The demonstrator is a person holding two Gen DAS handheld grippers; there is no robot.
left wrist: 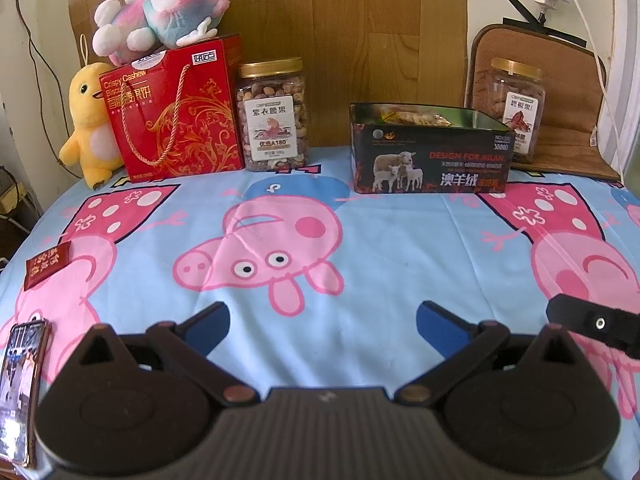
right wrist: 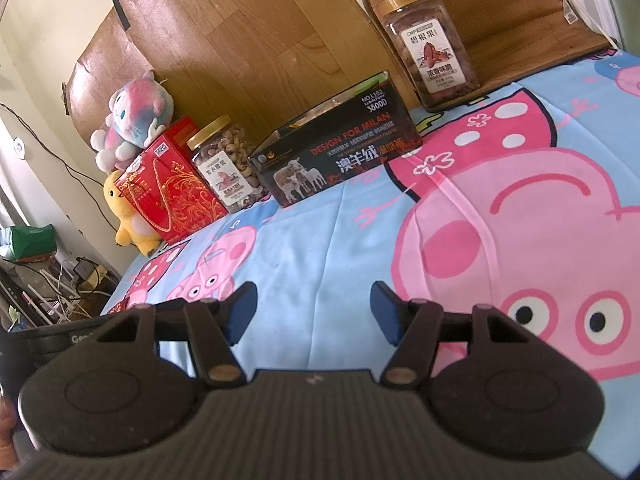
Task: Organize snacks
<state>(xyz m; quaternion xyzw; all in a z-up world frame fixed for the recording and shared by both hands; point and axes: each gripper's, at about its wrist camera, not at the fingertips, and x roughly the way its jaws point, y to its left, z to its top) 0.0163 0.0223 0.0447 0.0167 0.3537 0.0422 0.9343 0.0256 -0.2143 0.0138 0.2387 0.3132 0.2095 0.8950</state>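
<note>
A black open box (left wrist: 430, 160) marked "DESIGN FOR MILAN" holds snacks at the back of the bed; it also shows in the right wrist view (right wrist: 340, 148). A small dark red snack packet (left wrist: 47, 265) lies on the sheet at far left. My left gripper (left wrist: 322, 322) is open and empty, low over the sheet, well in front of the box. My right gripper (right wrist: 314, 308) is open and empty, also over the sheet; part of it shows in the left wrist view (left wrist: 596, 324) at right.
A red gift box (left wrist: 176, 112), a cashew jar (left wrist: 274, 116) and a pecan jar (left wrist: 514, 108) stand along the back. Plush toys (left wrist: 160, 4) sit at back left. A phone (left wrist: 20, 388) lies at the near left edge. Cables and clutter (right wrist: 60, 288) lie beside the bed.
</note>
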